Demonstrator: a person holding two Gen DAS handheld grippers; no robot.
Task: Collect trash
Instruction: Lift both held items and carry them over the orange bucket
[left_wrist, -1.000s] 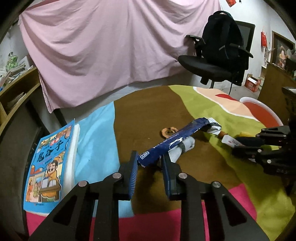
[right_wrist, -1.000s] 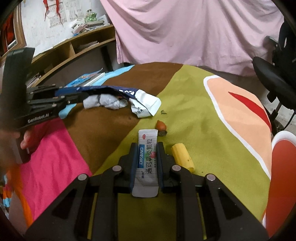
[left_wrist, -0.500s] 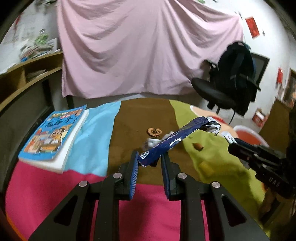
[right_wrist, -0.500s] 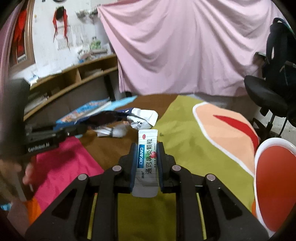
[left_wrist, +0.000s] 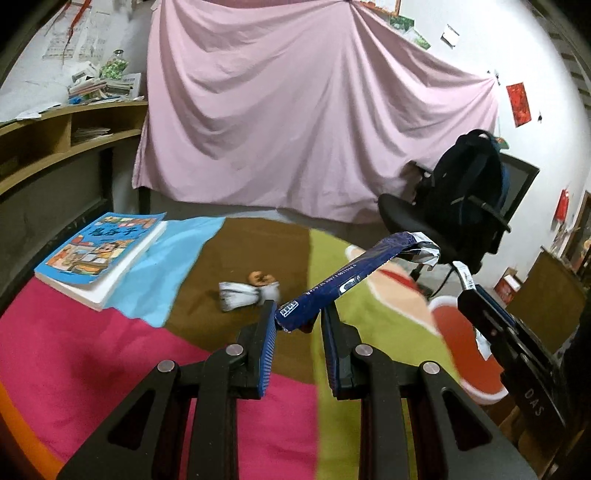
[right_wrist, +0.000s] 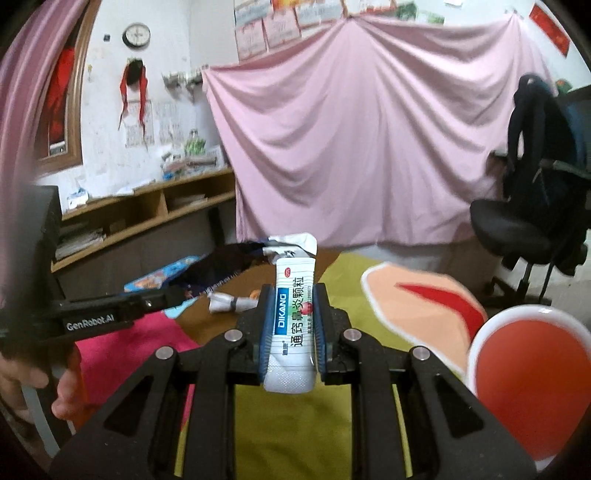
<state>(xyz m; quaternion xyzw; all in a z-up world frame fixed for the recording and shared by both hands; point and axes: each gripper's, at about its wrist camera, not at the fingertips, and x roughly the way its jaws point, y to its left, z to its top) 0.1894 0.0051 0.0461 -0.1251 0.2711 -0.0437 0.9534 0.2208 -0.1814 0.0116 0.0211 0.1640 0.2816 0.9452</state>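
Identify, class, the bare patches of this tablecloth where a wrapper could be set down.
Free: the pink area near the left gripper, bordered by the book. Crowded: the brown band holding the crumpled tissue and nut shell.

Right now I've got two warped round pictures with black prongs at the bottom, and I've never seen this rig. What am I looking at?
No robot here: a person holds a two-finger gripper in each hand, with a fisheye camera on each looking along its fingers.

The left wrist view shows the left gripper holding a long dark blue wrapper by its near end. The right wrist view shows the right gripper clamping a white DIKANG sachet upright.

Below is a round table under a multicoloured cloth. On it lie a blue children's book, a crumpled white paper wad and a small brown scrap. A red bin with a white rim sits to the right.
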